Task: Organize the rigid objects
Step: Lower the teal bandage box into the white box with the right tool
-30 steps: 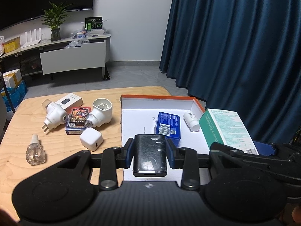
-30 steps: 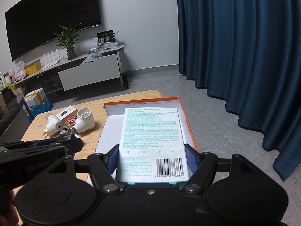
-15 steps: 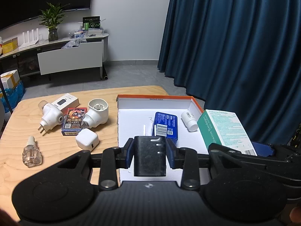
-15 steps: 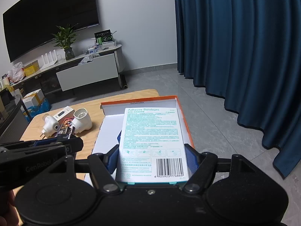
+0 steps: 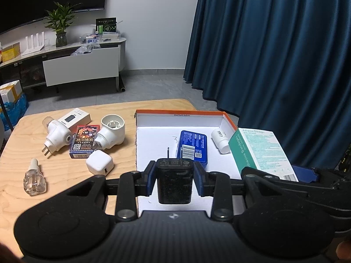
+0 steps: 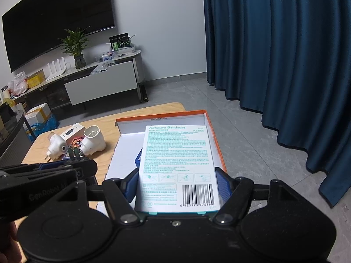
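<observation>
Since the earlier frame, the black charger [image 5: 174,180] has been turned in the left gripper [image 5: 174,180], its prong end now pointing forward; it is clamped above the orange-edged box [image 5: 179,112]; the bandage box [image 6: 178,168] is gripped by the right gripper [image 6: 177,186] over the same box, beside the blue tin [image 5: 193,148] and white bottle [image 5: 220,140].

Place: we take this for a home living room.
Screen: we see a big wall television [image 6: 54,22].
Furniture: a low media cabinet [image 6: 92,79] bears a potted plant [image 6: 75,48].
Window side: long blue curtains [image 6: 274,65].
Floor: grey tiles [image 6: 197,96].
</observation>
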Demonstrator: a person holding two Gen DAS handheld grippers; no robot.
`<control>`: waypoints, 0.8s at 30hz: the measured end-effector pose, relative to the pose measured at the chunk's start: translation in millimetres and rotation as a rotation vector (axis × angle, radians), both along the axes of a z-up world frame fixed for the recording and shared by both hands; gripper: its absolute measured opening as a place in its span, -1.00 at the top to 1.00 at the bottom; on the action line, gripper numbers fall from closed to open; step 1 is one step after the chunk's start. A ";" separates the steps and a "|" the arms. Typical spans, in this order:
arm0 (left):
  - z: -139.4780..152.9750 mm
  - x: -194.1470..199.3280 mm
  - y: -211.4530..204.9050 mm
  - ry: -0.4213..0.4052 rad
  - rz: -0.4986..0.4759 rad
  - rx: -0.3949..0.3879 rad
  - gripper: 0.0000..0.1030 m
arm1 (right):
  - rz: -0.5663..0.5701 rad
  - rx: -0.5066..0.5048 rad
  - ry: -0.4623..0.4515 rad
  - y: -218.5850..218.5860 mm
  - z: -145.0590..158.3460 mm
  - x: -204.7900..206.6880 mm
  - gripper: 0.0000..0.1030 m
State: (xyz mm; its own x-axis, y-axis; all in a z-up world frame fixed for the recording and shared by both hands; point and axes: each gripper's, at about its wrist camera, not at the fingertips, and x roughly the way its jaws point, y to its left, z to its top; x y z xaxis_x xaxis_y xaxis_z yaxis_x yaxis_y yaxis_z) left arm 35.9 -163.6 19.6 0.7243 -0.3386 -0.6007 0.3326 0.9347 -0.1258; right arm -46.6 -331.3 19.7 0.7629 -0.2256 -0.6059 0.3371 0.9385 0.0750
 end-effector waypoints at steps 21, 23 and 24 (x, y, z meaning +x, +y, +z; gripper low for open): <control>-1.2 8.8 -0.7 0.014 0.008 -0.002 0.29 | 0.000 0.001 0.007 -2.1 -4.7 5.3 -0.63; -1.0 9.6 -1.0 0.014 0.007 -0.003 0.29 | 0.000 0.002 0.008 -3.0 -5.4 6.8 -0.63; -1.2 9.7 -0.8 0.014 0.008 -0.003 0.29 | 0.000 0.001 0.008 -2.9 -5.8 7.1 -0.63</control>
State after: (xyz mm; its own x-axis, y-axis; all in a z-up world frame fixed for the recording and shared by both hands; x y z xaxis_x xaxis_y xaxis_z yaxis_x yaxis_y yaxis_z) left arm 45.6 -164.4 18.3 0.7182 -0.3348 -0.6100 0.3234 0.9368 -0.1334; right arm -39.5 -334.2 13.9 0.7577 -0.2251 -0.6126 0.3382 0.9382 0.0736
